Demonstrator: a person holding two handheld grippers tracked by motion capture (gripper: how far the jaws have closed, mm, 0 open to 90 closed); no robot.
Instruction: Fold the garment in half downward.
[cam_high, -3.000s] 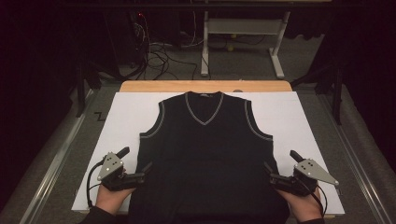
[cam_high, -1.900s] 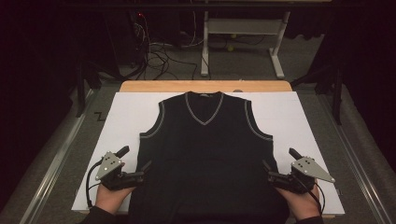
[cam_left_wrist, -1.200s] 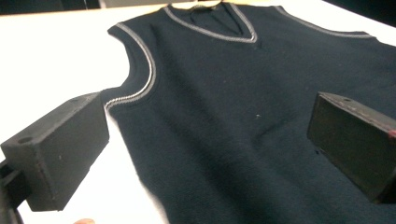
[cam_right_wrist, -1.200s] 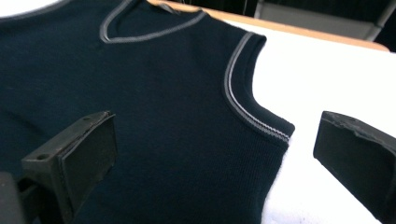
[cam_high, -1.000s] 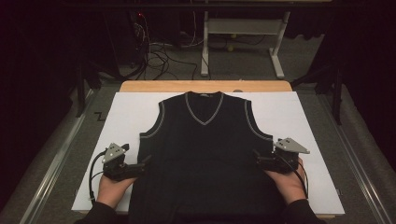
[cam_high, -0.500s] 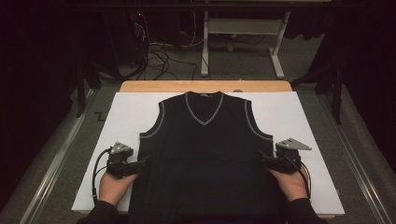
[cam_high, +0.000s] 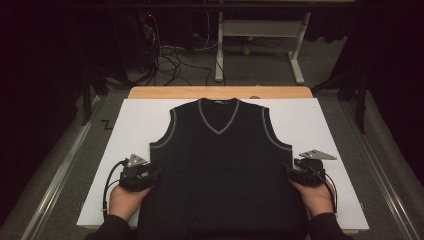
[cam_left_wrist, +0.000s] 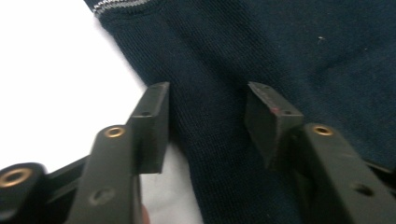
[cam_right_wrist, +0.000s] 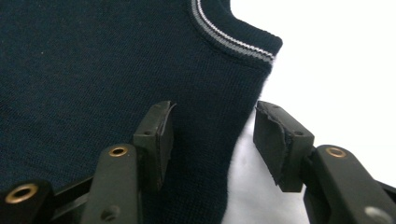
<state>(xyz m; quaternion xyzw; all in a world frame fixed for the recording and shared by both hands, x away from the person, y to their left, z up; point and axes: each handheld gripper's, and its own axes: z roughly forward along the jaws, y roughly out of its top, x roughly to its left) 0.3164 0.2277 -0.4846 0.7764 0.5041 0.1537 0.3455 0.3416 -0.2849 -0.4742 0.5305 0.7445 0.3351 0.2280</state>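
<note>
The dark sleeveless vest (cam_high: 222, 165) lies flat and face up on the white sheet (cam_high: 130, 125) that covers the table (cam_high: 220, 92), its grey-trimmed V-neck toward twelve o'clock and its hem toward six, at the person's edge. Its two side seams run straight down below the armholes.

At about eight o'clock of the vest, the left gripper (cam_high: 152, 175) straddles the left side edge just below the armhole. In the left gripper view its fingers (cam_left_wrist: 152, 121) are part-way spread with a strip of knit between them; they have just been closing, but a gap shows on each side and the pads do not yet pinch the cloth. At about four o'clock the right gripper (cam_high: 289, 171) mirrors it on the other seam; its fingers (cam_right_wrist: 156, 135) have likewise just been closing around the edge (cam_right_wrist: 243, 121), one over the fabric and one over bare sheet, not pressing yet.

The risk, as I judge it, is a shallow or uneven bite: the outer finger on each side sits close to the seam, so the closing pads may catch just the top layer or slip off the edge. Then one side would lift while the other drags, skewing the vest or rucking the sheet beneath.
</note>
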